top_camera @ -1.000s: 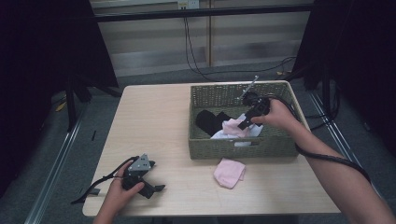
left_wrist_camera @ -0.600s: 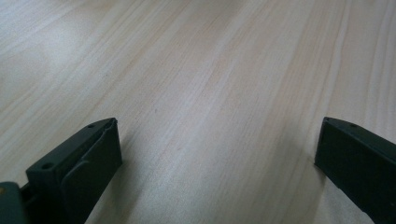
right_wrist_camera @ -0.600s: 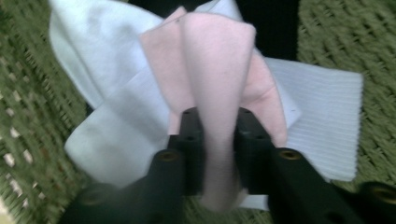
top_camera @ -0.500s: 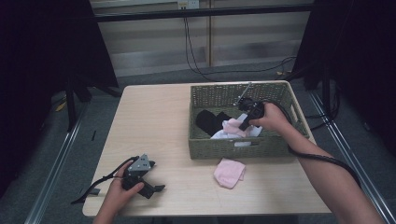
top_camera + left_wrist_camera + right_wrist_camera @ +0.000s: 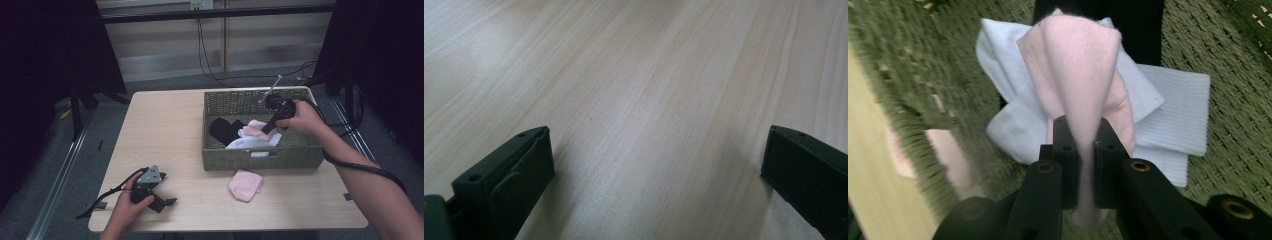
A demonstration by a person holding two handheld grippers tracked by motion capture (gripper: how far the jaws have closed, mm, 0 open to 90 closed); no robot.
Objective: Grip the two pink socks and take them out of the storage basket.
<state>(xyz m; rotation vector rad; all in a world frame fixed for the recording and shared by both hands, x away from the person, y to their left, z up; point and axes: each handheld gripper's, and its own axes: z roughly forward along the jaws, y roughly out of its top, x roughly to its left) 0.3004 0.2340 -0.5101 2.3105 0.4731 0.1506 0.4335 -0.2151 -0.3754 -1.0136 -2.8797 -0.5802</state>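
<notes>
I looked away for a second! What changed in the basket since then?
The right hand-held gripper has just been closing and now pinches the pink sock, lifting it off the white sock. The left hand-held gripper and the pink sock on the table stayed put.

From my remote station, the high view is dim, its dark surroundings nearly black while soft overhead light falls on the table point(image 5: 165, 135). My right gripper view smears at its left edge; the basket point(image 5: 1238, 125) weave stays sharp.
</notes>
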